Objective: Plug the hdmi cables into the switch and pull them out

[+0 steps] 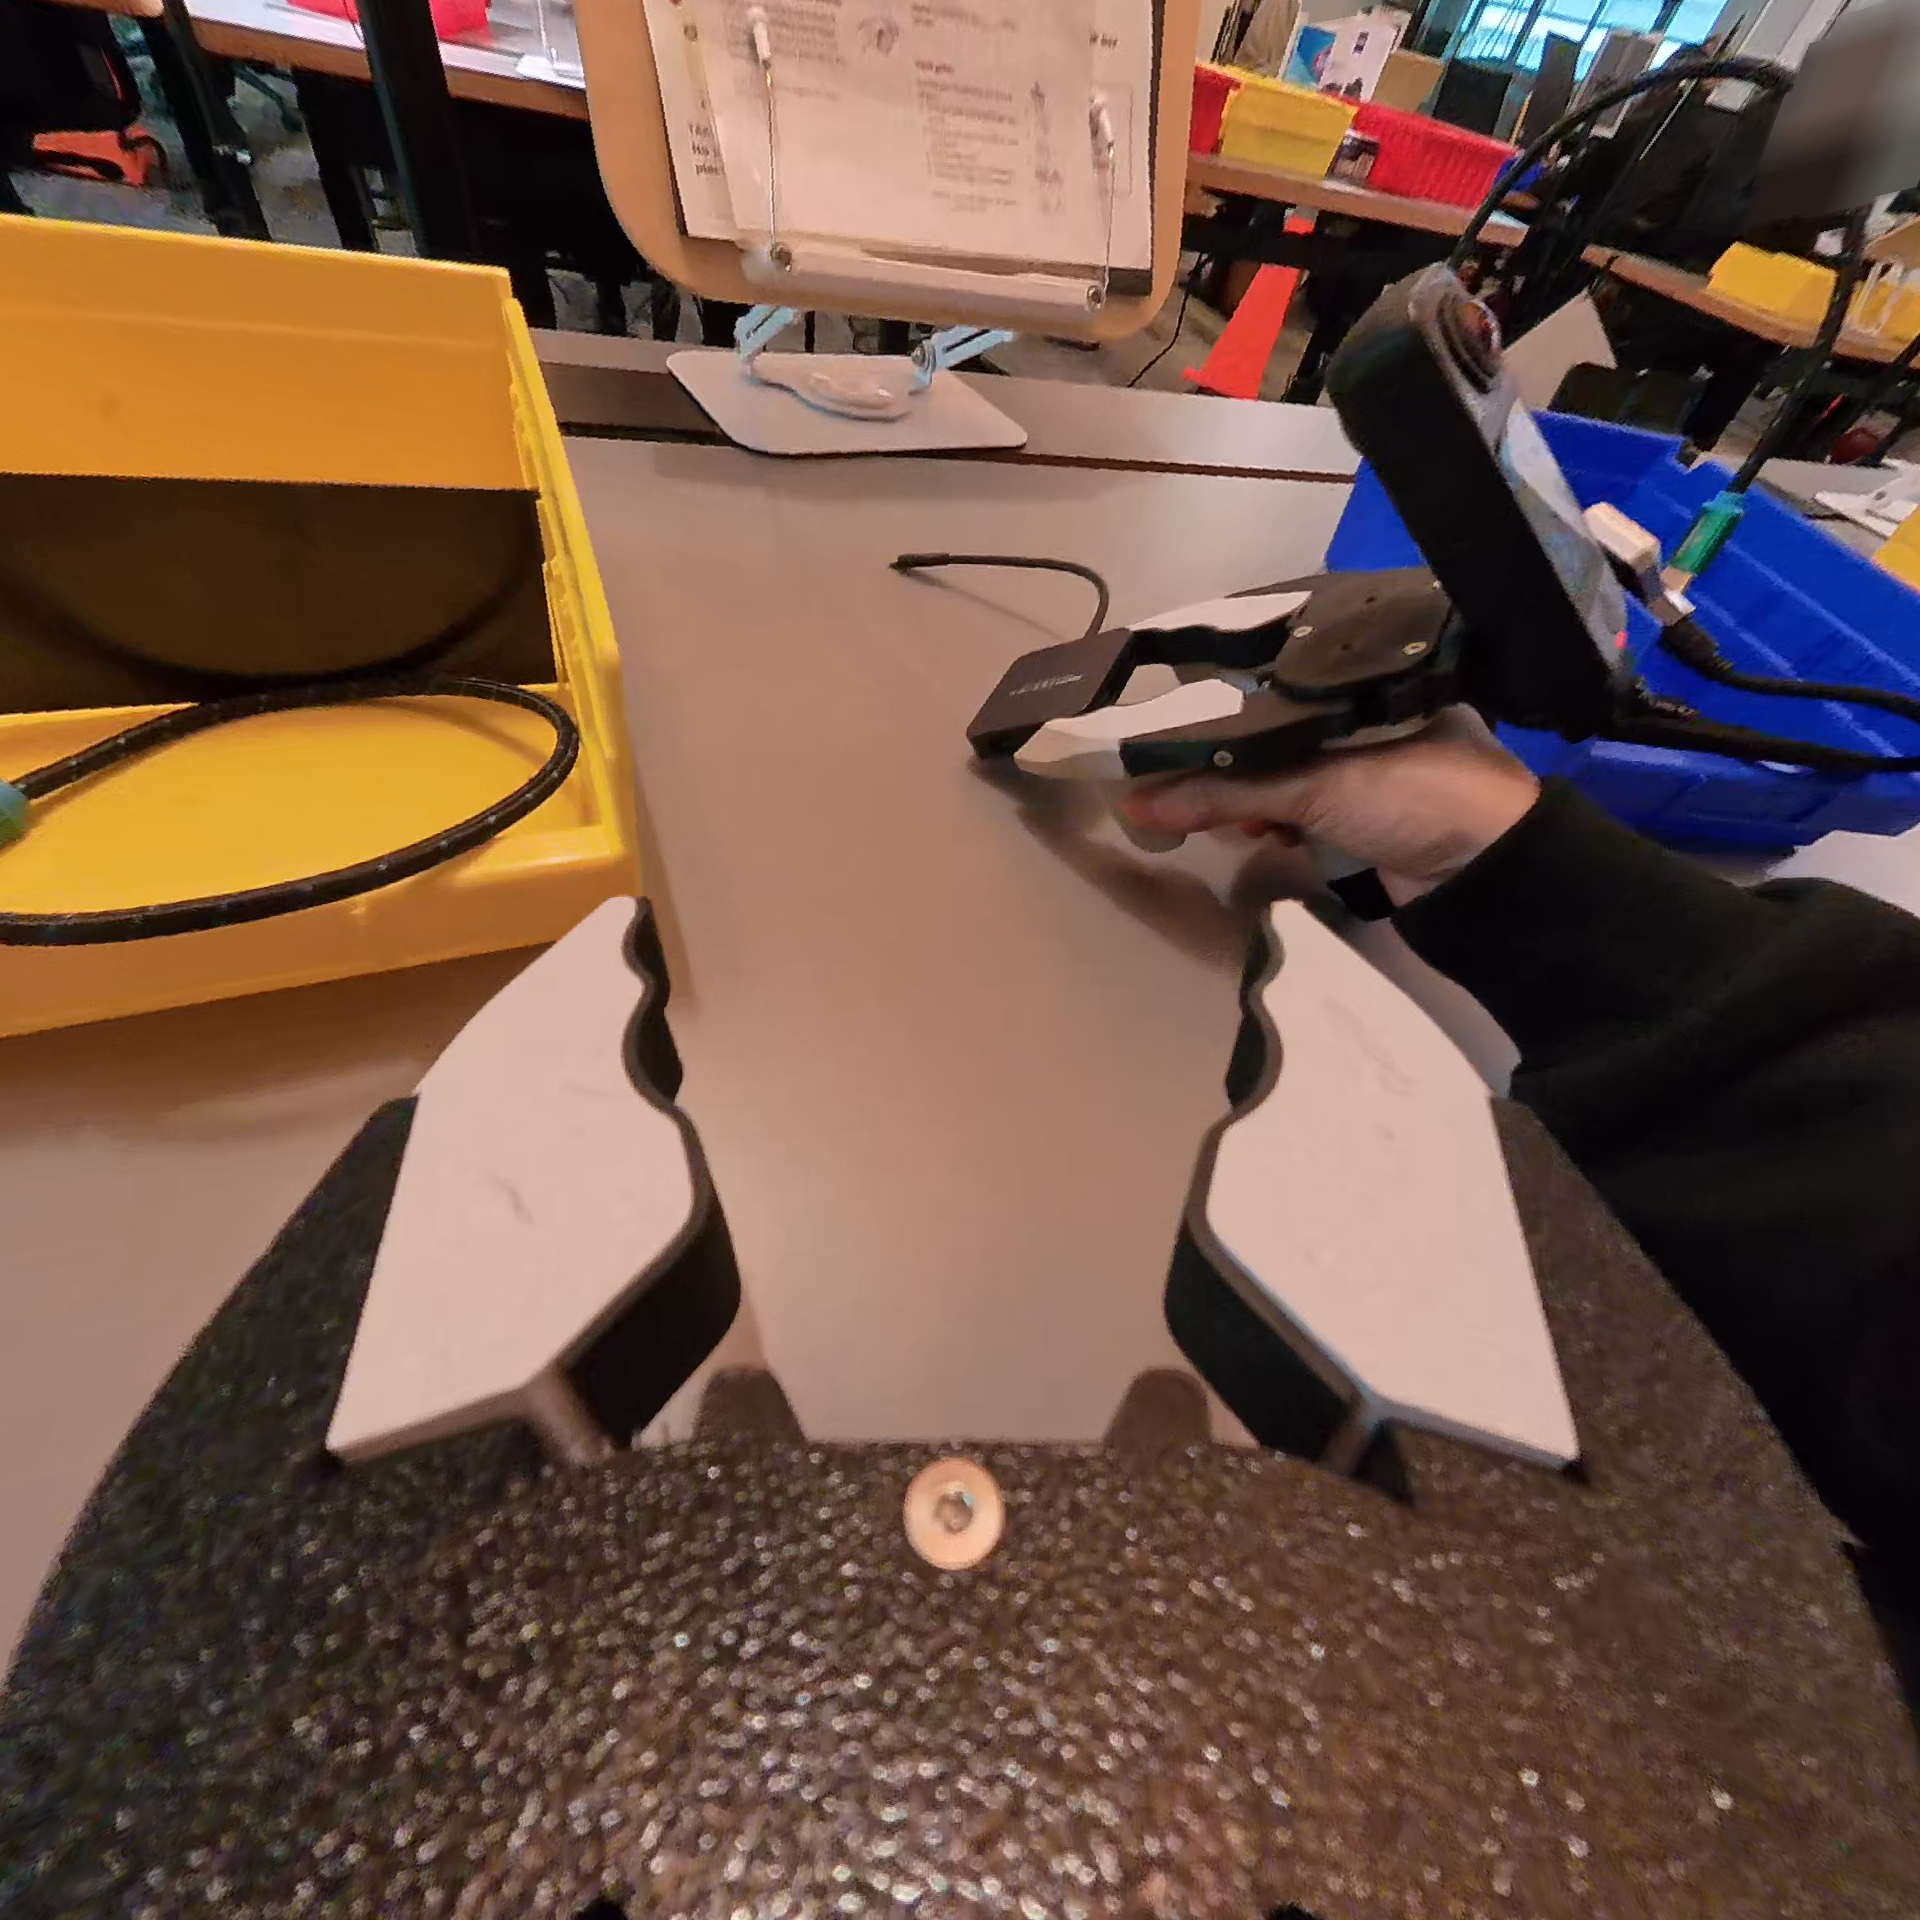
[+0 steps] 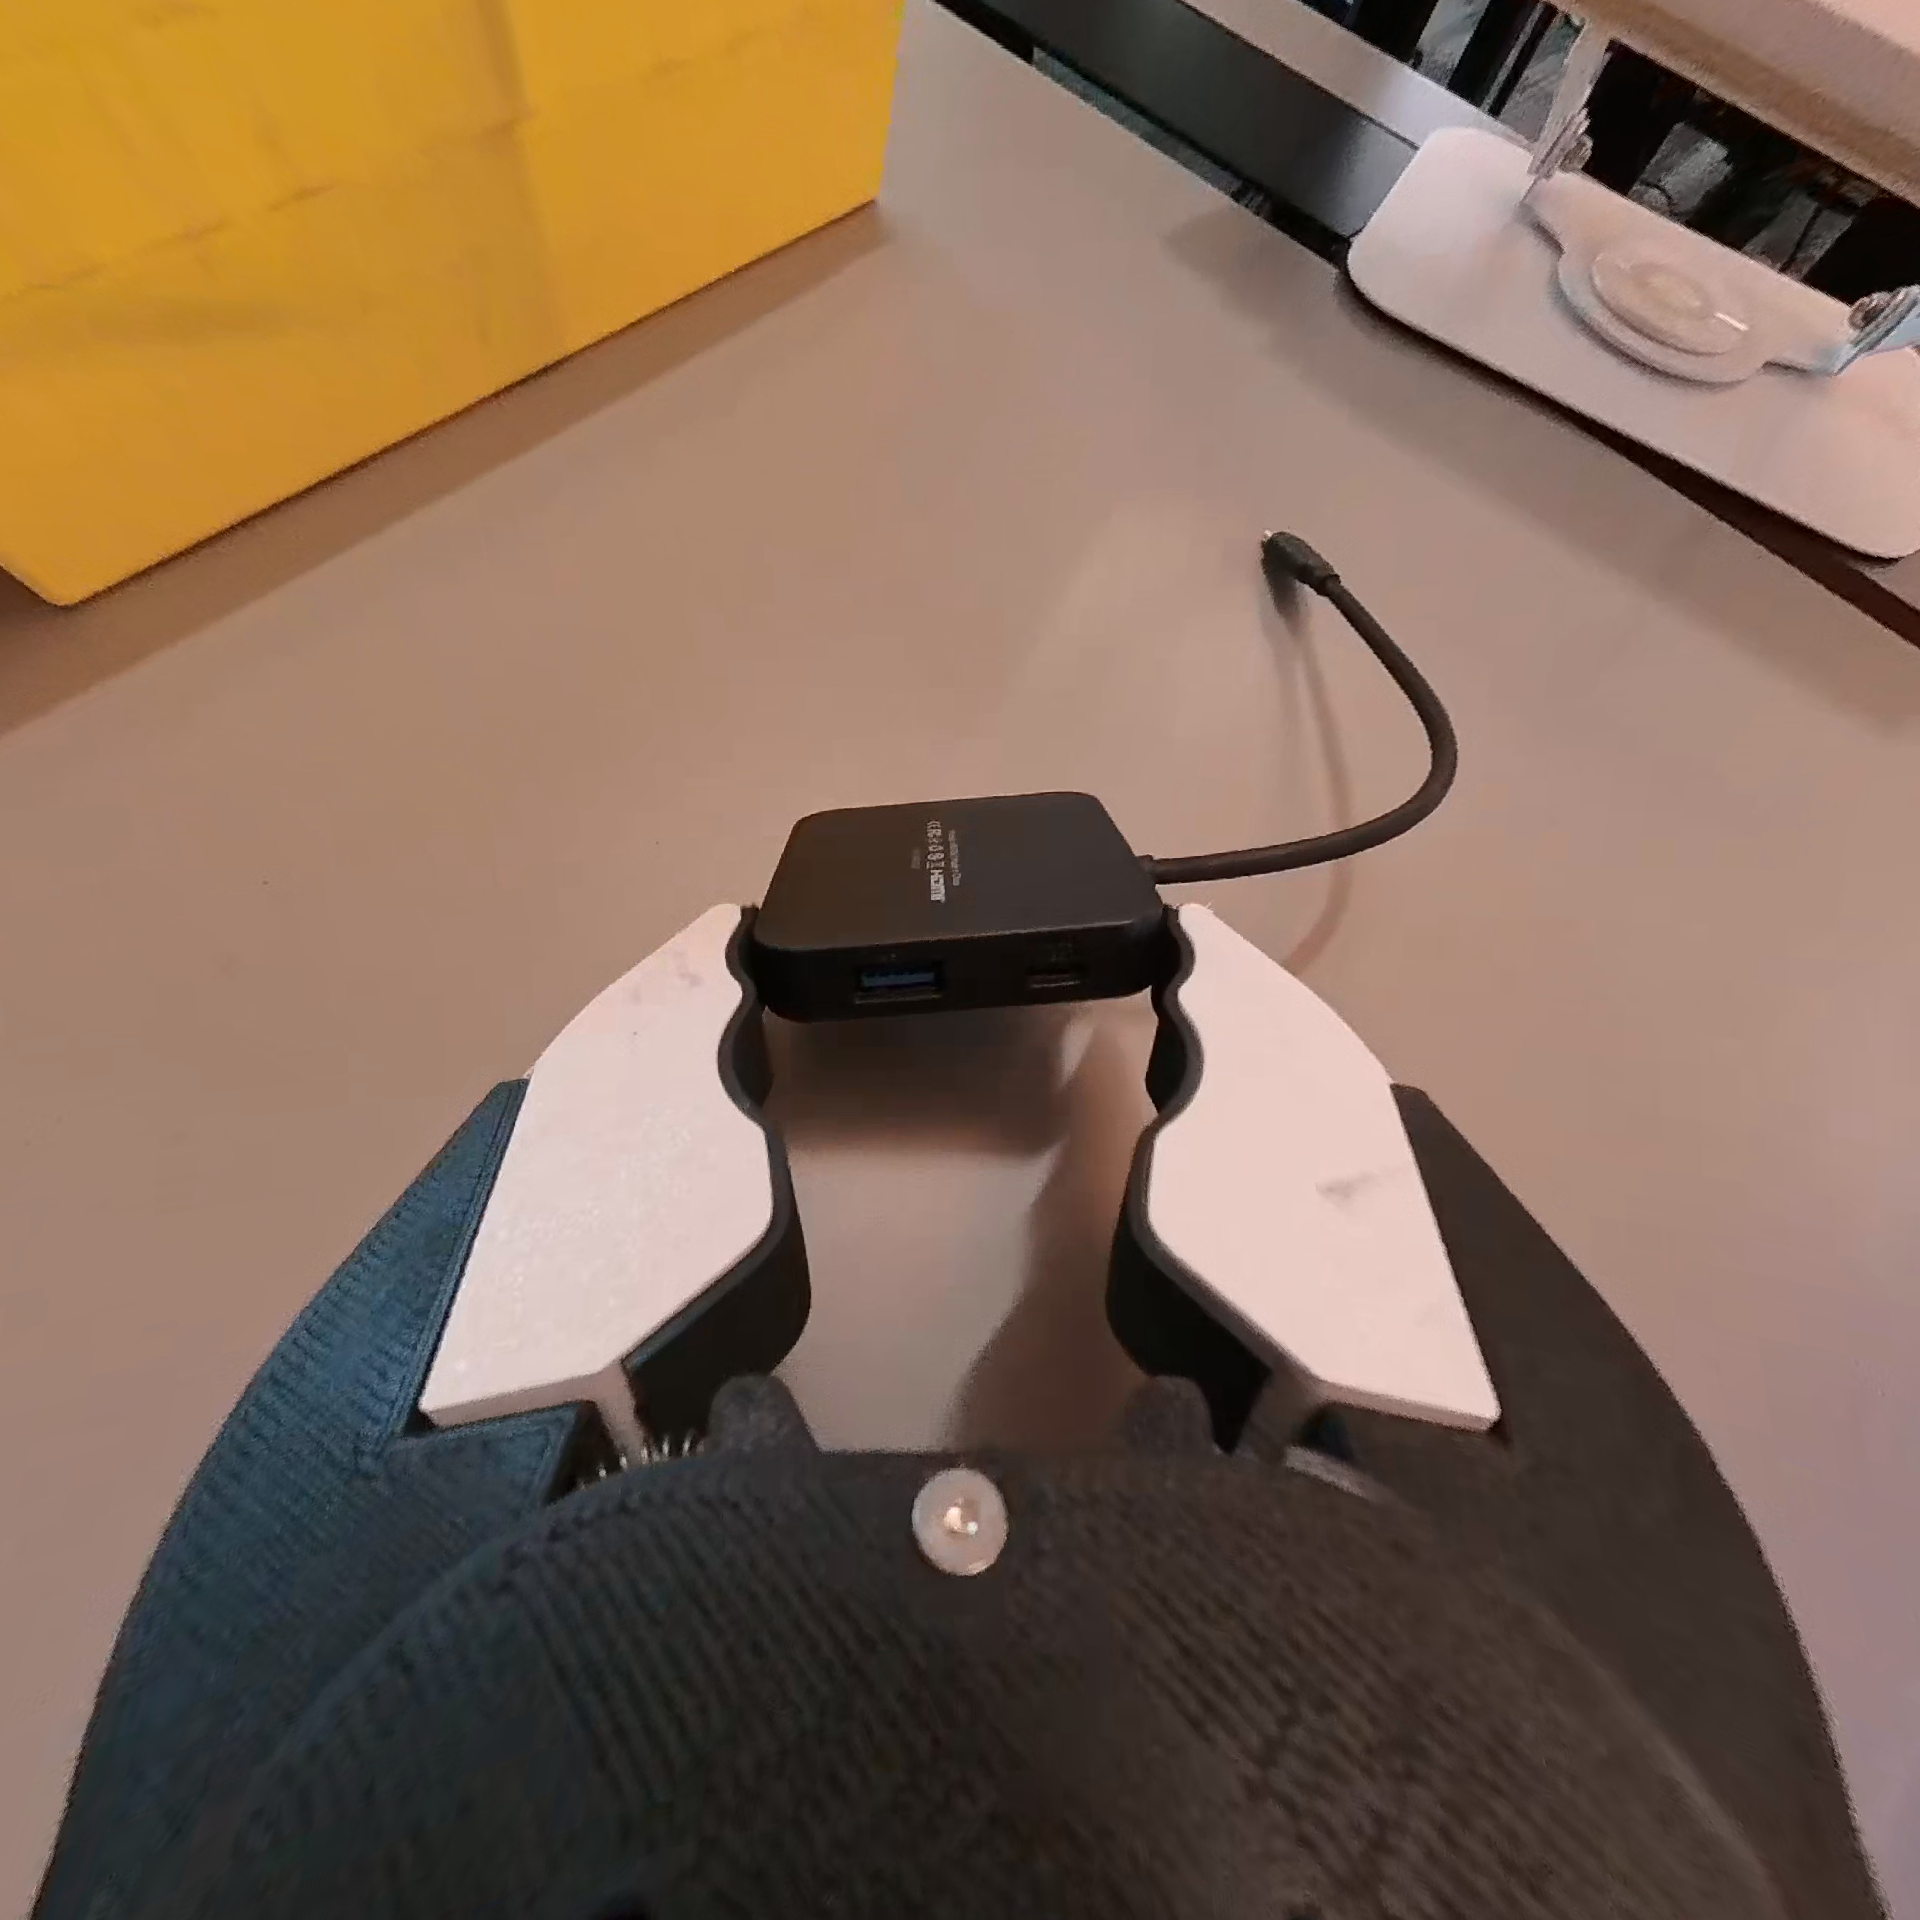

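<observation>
Two grippers, step one: right gripper (image 2: 961, 920) pinches the switch (image 2: 951, 899) by its sides on the table (image 2: 520, 727). Left gripper (image 1: 945, 935), spread and empty, hovers near it. Cable (image 1: 312, 821) lies in the yellow bin (image 1: 312, 416), left of the switch; fetching it likely follows.

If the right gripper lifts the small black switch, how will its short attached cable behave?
The short cable will probably trail behind the switch, since it holds a stiff-looking curve on the table. Its free plug may drag or swing. The switch looks light and smooth, so it might slip between the right gripper fingertips.
</observation>
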Demonstrator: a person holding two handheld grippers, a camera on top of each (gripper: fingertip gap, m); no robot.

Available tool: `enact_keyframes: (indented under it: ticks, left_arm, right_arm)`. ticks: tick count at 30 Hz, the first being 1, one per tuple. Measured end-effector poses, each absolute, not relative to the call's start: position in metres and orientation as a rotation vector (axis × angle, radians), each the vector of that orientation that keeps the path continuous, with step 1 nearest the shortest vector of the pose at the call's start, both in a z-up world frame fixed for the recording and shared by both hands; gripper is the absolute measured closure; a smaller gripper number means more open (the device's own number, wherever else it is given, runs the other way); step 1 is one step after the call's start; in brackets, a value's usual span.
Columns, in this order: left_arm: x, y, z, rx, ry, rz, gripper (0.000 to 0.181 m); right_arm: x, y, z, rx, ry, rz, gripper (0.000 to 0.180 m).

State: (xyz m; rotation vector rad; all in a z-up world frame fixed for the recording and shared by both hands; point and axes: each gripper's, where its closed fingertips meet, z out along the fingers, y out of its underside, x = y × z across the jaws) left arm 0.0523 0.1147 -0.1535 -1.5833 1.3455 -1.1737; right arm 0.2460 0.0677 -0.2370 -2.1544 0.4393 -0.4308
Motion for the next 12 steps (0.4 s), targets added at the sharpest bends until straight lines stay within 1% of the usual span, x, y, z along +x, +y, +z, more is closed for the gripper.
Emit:
enact_keyframes:
  ticks: [6, 12]
  left_arm:
    - [0.052, 0.113, -0.162, -1.598, 1.369, -1.159, 0.076]
    - [0.048, 0.12, -0.158, -1.6, 1.327, -1.2, 0.076]
  right_arm:
    - [0.247, 0.067, -0.242, -2.187, 0.458, -0.404, 0.108]
    - [0.248, 0.066, -0.249, -2.233, 0.468, -0.399, 0.108]
